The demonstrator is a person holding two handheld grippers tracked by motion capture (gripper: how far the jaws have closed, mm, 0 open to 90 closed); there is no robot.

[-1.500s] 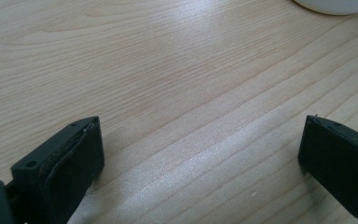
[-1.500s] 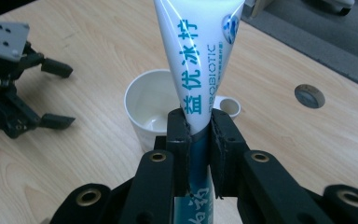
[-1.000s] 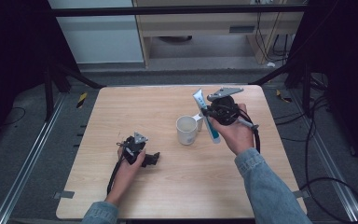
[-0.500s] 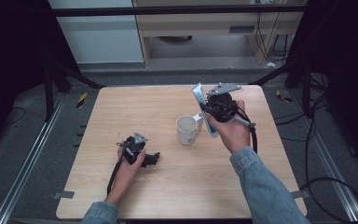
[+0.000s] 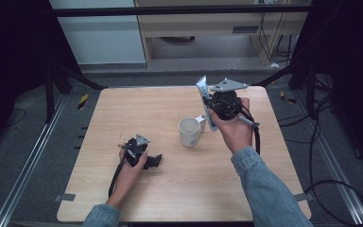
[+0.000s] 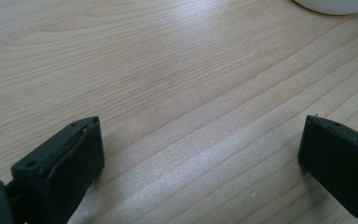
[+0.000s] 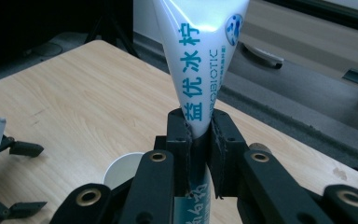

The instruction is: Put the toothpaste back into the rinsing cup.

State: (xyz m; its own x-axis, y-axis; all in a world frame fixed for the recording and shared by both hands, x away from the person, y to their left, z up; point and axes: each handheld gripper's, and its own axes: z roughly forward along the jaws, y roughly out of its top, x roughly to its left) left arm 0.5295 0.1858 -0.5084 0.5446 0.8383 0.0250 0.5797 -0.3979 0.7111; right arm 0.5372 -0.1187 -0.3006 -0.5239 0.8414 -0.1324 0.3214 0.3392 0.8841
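Wooden surface (image 5: pixel 123 113): right claw (image 5: pixel 207 106), frame centre-right, pinches toothpaste tube (image 7: pixel 200 51) beside white cup (image 5: pixel 189 132); left claw (image 5: pixel 157 161), lower left, spread.

1. The wooden worktop (image 5: pixel 123 118) is the landmark: pale, with rounded corners.
2. A grey floor (image 5: pixel 33 137) surrounds the worktop.
3. A metal rail (image 5: pixel 26 170) runs along the floor left of the worktop.
4. A yellow-and-black striped piece (image 5: pixel 83 100) lies just off the worktop's far left corner.
5. Black cables (image 5: pixel 331 189) loop on the floor right of the worktop.
6. A low cabinet (image 5: pixel 208 28) stands beyond the worktop's far edge.
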